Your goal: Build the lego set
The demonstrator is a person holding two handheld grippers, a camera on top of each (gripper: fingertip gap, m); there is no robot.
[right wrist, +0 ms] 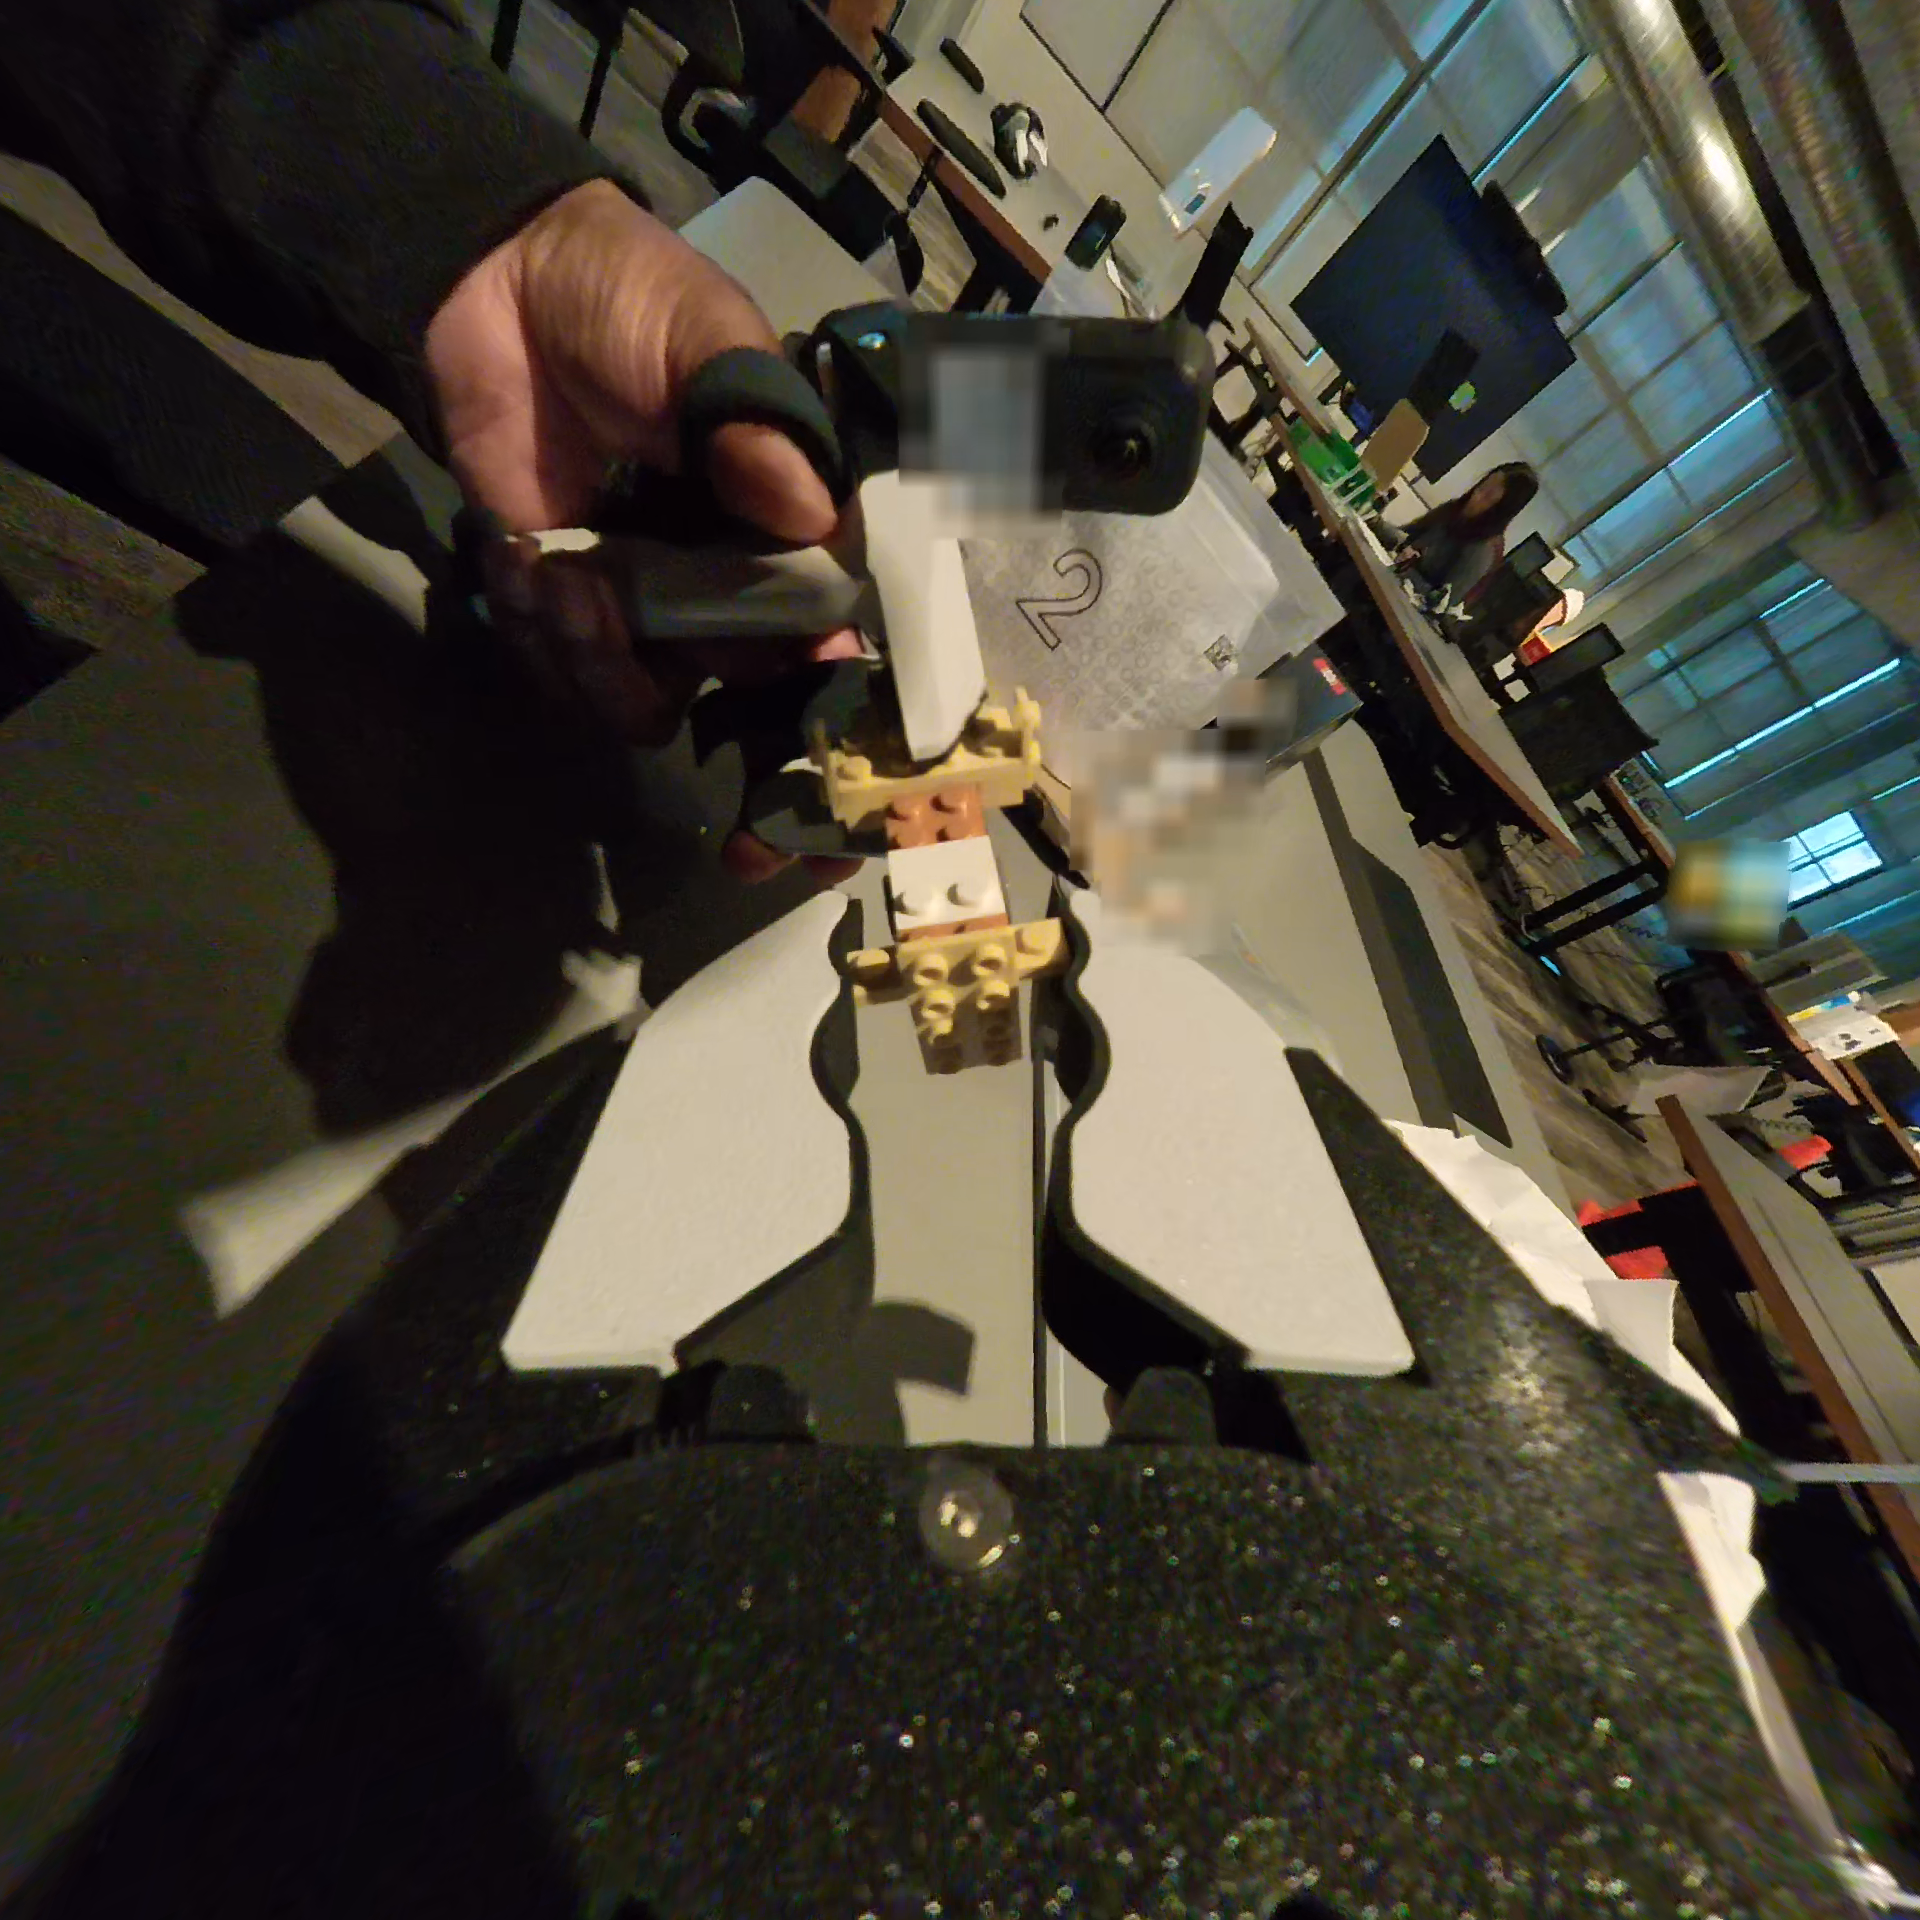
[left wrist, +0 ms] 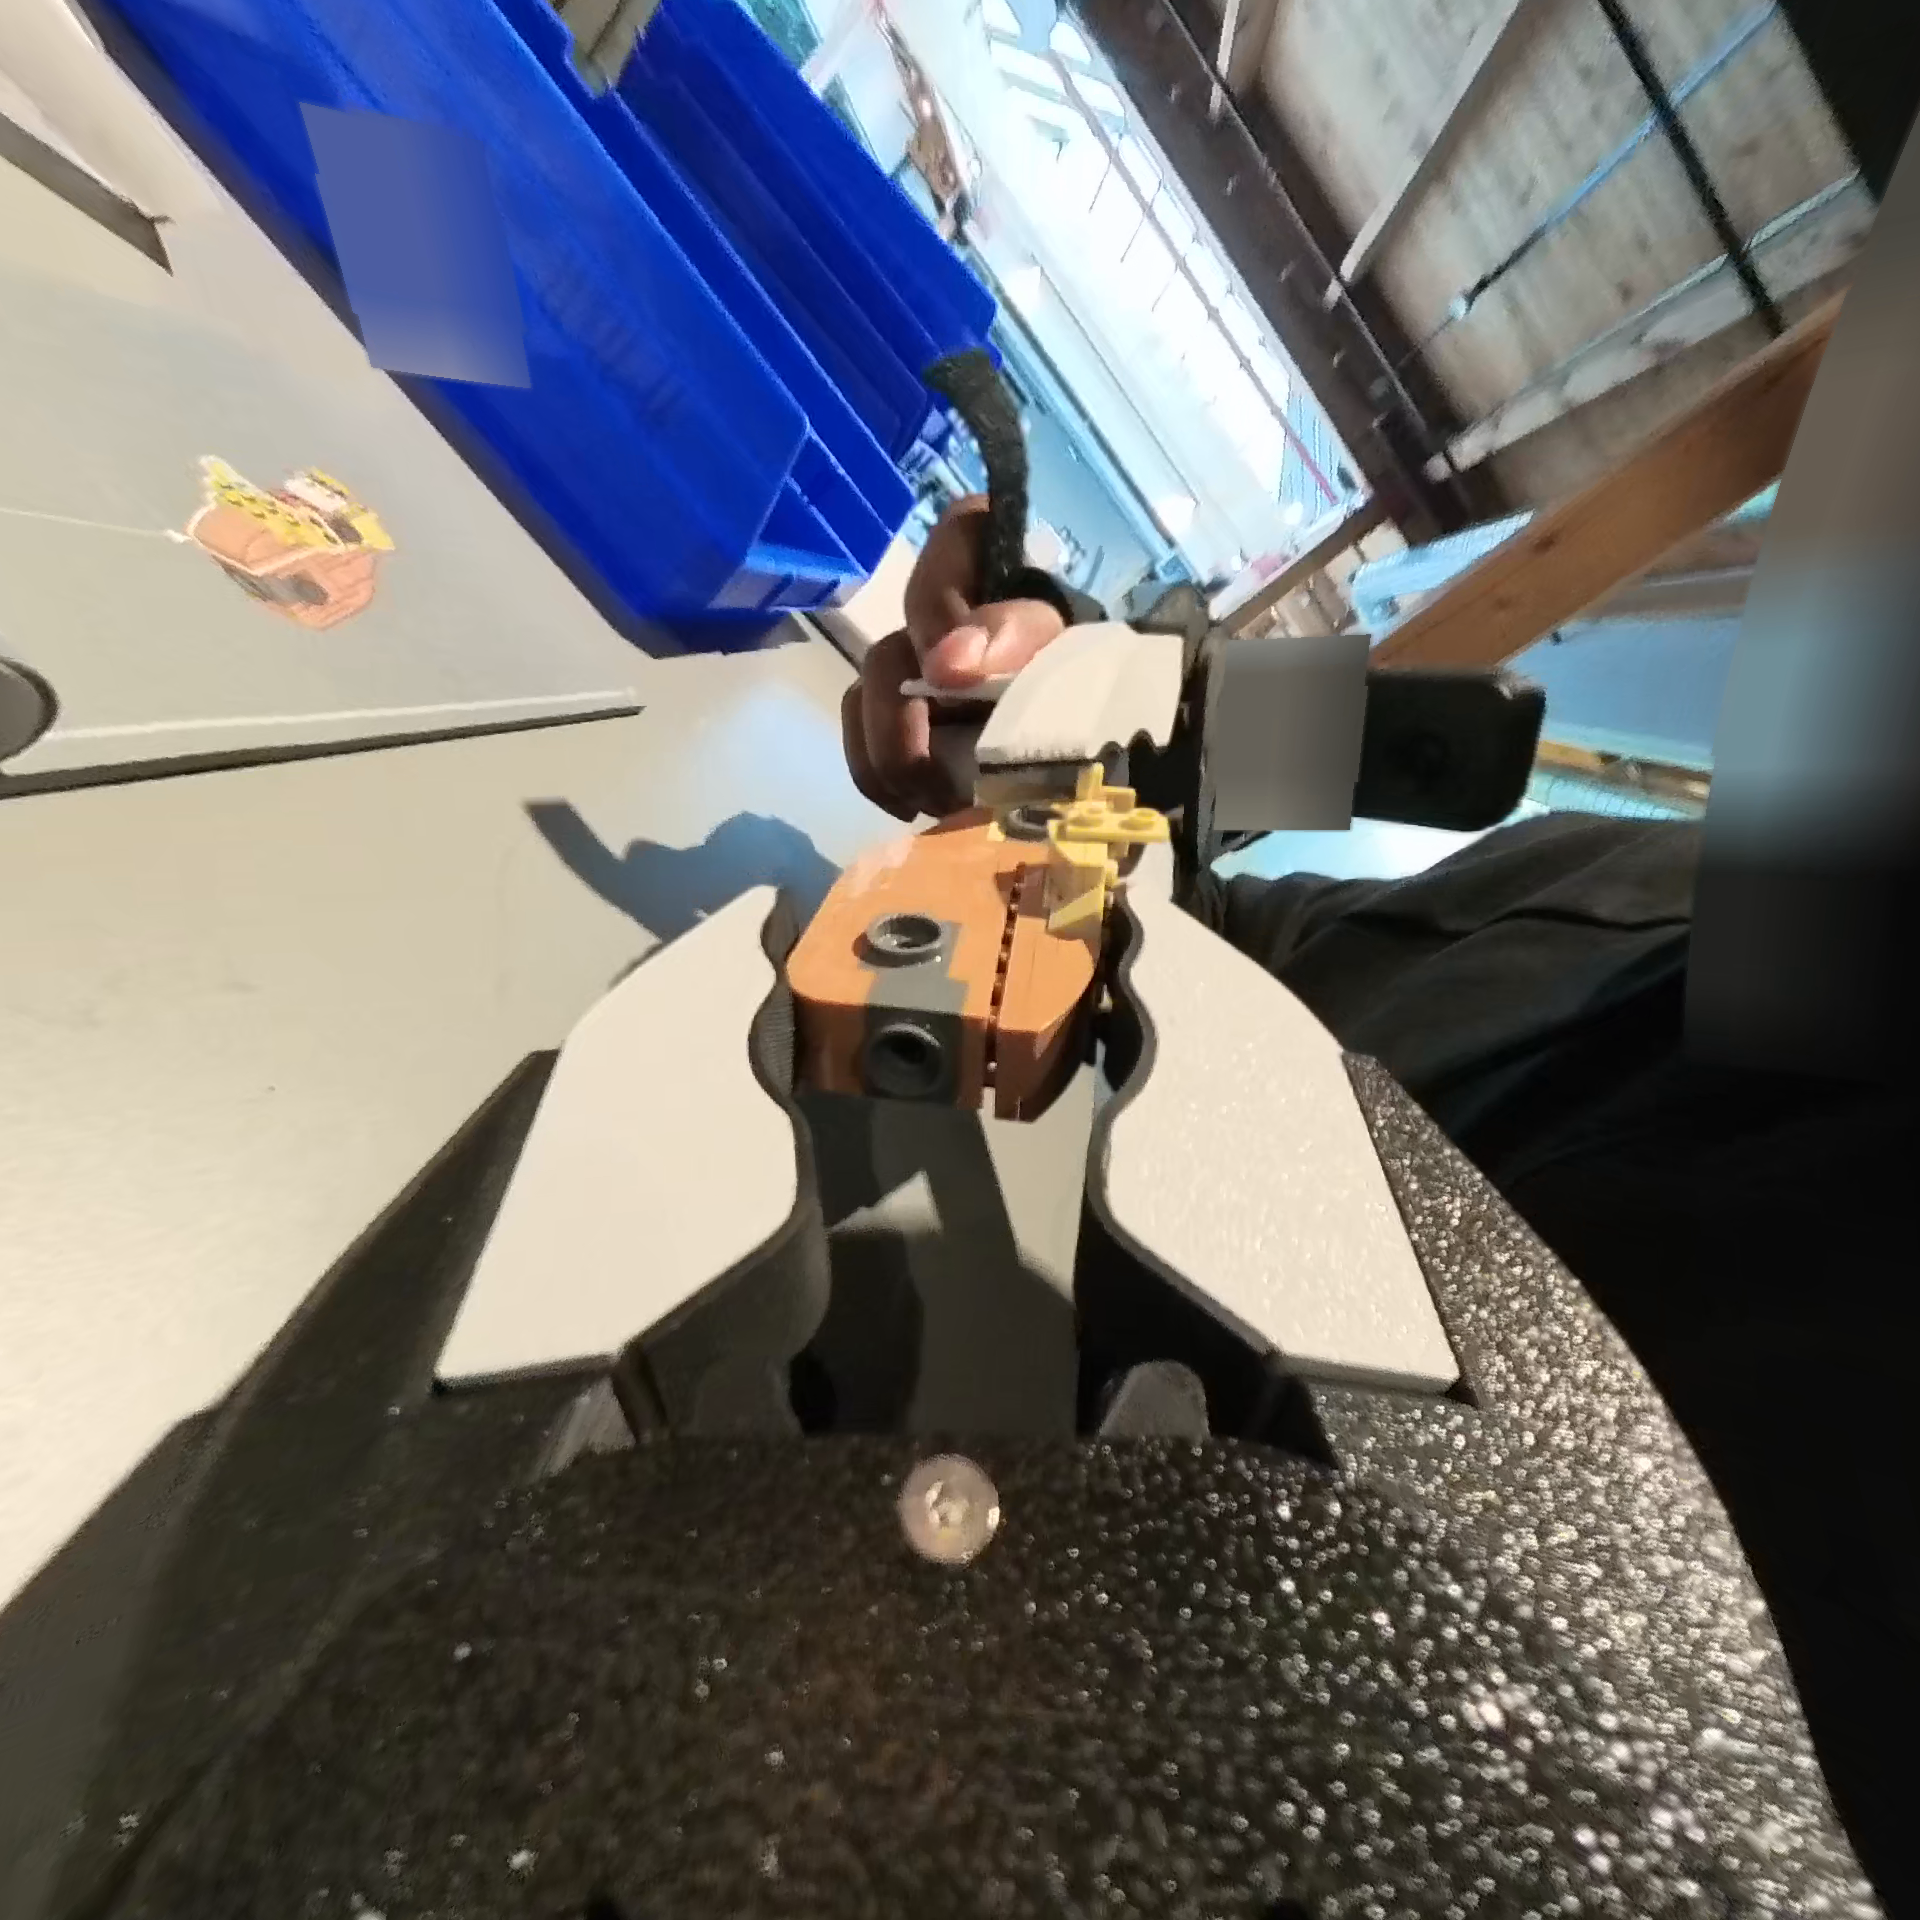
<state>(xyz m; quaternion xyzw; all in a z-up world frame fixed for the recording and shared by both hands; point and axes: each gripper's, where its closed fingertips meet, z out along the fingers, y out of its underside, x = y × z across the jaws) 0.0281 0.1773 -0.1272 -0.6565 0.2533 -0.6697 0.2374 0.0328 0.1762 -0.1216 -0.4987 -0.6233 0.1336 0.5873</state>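
Note:
My left gripper (left wrist: 951, 935) is shut on the lego model (left wrist: 935, 966), a brown hull with dark grey round fittings and tan pieces at its far end. It is lifted off the grey table (left wrist: 260, 987). My right gripper (right wrist: 956, 935) meets it from the opposite side, and its jaws close around the model's tan studded end piece (right wrist: 966, 997). In the right wrist view the model (right wrist: 945, 883) runs tan, white, brown, tan away from me into the left gripper (right wrist: 862, 779). In the left wrist view the right gripper (left wrist: 1039, 769) sits at the tan end (left wrist: 1101, 831).
Blue bins (left wrist: 623, 312) stand along the table's far side. A printed page with a picture of the model (left wrist: 291, 540) lies left. A clear numbered bag (right wrist: 1122, 613) and white paper (right wrist: 1558, 1247) lie on the table. Desks and a seated person (right wrist: 1475, 530) are far behind. The grippers are tip to tip, or close to it.

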